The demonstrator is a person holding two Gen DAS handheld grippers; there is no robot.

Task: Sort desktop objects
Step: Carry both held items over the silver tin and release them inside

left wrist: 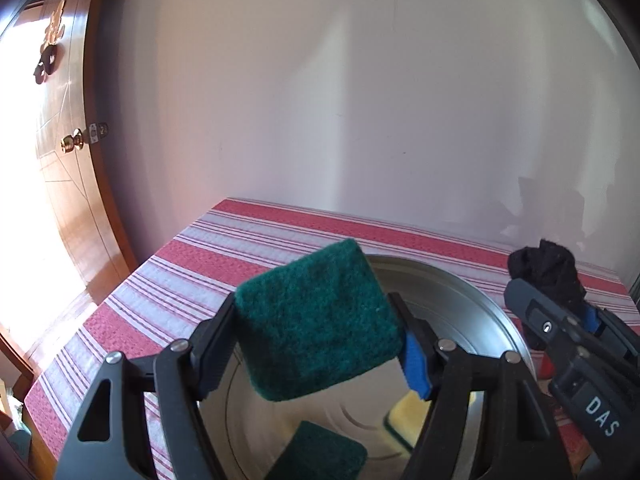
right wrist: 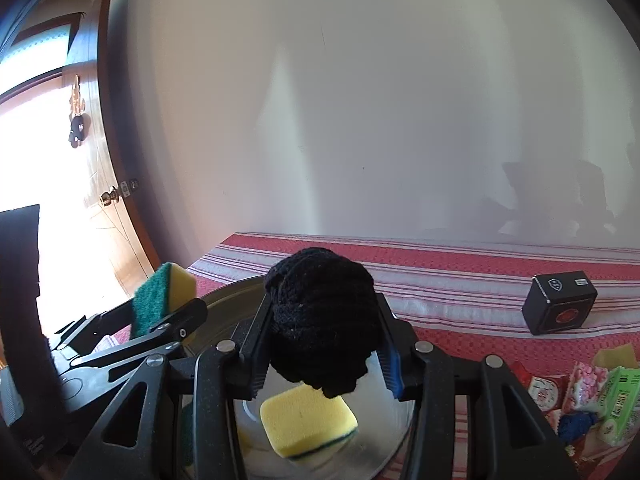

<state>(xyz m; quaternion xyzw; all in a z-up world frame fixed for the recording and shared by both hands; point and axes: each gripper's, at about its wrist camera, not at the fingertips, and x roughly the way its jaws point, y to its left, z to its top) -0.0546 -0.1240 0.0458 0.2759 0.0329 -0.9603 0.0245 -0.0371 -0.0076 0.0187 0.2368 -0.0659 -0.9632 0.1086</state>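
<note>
Two grippers hang above the metal bowl (right wrist: 224, 296): the left gripper (left wrist: 320, 320) clamped on a green-and-yellow sponge (left wrist: 316, 320), the right gripper (right wrist: 320, 324) clamped on a black knitted ball (right wrist: 322, 316). Best lower each inside the rim before letting go, clear of the sponge in the bowl (right wrist: 308, 424).

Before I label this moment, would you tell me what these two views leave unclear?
- Metal bowl: near rim cut off by the bottom edge and the left gripper in the left wrist view.
- Packets: print too small, partly cut by the edge, right wrist view.
- Black knitted bundle: hides its own contact with the pads.
- Small black box: label unreadable.
</note>
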